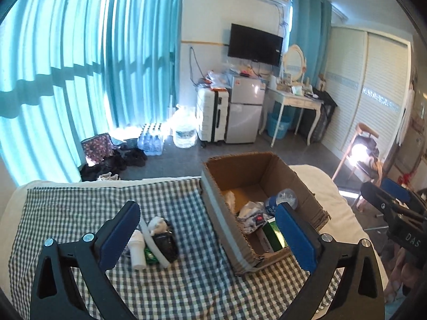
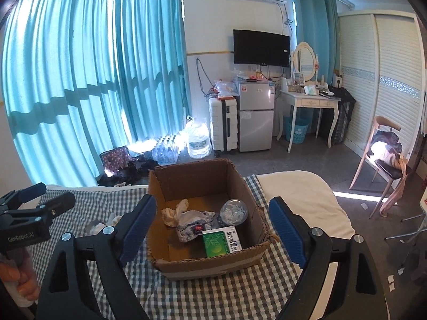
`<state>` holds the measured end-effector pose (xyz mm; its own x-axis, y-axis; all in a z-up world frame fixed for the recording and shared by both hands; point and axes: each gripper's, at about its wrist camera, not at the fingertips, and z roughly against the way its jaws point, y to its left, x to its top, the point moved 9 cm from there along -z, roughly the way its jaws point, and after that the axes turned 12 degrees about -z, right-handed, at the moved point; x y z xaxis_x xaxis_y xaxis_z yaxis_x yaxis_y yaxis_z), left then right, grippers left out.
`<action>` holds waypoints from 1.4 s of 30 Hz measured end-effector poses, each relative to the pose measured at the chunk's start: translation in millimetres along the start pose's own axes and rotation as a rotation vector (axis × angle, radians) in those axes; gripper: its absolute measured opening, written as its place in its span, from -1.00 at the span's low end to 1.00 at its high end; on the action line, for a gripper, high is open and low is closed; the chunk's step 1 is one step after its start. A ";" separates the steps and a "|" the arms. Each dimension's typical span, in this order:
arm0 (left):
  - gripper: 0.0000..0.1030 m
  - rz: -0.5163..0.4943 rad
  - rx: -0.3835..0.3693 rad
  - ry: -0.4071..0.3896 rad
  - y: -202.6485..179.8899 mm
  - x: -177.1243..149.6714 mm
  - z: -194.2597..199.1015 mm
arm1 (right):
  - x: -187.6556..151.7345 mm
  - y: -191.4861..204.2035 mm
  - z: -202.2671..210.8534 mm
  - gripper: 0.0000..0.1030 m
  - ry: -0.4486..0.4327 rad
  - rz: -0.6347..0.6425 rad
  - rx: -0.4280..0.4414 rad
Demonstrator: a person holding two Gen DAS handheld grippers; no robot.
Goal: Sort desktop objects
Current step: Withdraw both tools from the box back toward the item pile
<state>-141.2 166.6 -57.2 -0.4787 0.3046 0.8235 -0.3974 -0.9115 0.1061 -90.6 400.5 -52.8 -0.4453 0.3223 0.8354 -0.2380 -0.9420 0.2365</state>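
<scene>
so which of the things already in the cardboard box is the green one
The flat green and white carton at the near right corner of the brown cardboard box. The crumpled tissue and clear plastic bottle behind it aren't green.

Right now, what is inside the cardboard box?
The box holds a green packet, crumpled paper, a patterned wrapper and a clear bottle. The near wall hides the front floor, and anything under the pile is covered.

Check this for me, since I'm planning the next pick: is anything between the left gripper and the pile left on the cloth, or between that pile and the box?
Nothing visible. The left gripper is open and empty, the pile lies on bare cloth, and the open-topped box stands just right of it.
</scene>
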 end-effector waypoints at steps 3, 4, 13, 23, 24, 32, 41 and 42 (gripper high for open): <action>1.00 0.012 0.025 -0.019 14.4 -1.2 17.4 | 1.1 13.2 12.0 0.81 -0.018 0.014 0.005; 1.00 0.017 0.032 -0.026 20.4 -2.0 23.7 | 1.9 19.0 16.7 0.84 -0.027 0.019 0.008; 1.00 0.080 0.095 -0.067 73.4 -14.2 70.4 | -8.2 68.7 47.0 1.00 -0.057 0.074 0.051; 1.00 0.116 0.156 -0.054 117.7 -48.8 94.8 | -27.3 123.2 63.2 1.00 -0.065 0.131 0.100; 1.00 0.119 0.161 -0.054 121.6 -50.1 96.9 | -29.6 127.1 64.5 1.00 -0.066 0.136 0.105; 1.00 0.116 0.198 -0.070 144.0 -57.5 114.5 | -43.2 155.4 69.8 1.00 -0.055 0.157 0.154; 1.00 0.128 0.260 -0.049 172.4 -79.0 115.5 | -64.5 184.2 60.0 1.00 -0.040 0.177 0.216; 1.00 0.131 0.263 -0.042 175.4 -83.3 111.2 | -68.6 187.9 57.0 1.00 -0.027 0.180 0.229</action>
<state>-84.0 -49.4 -45.1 -0.4772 0.1732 0.8616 -0.1156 -0.9842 0.1338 -55.6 196.0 -37.4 -0.4387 0.1481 0.8864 0.0451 -0.9815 0.1863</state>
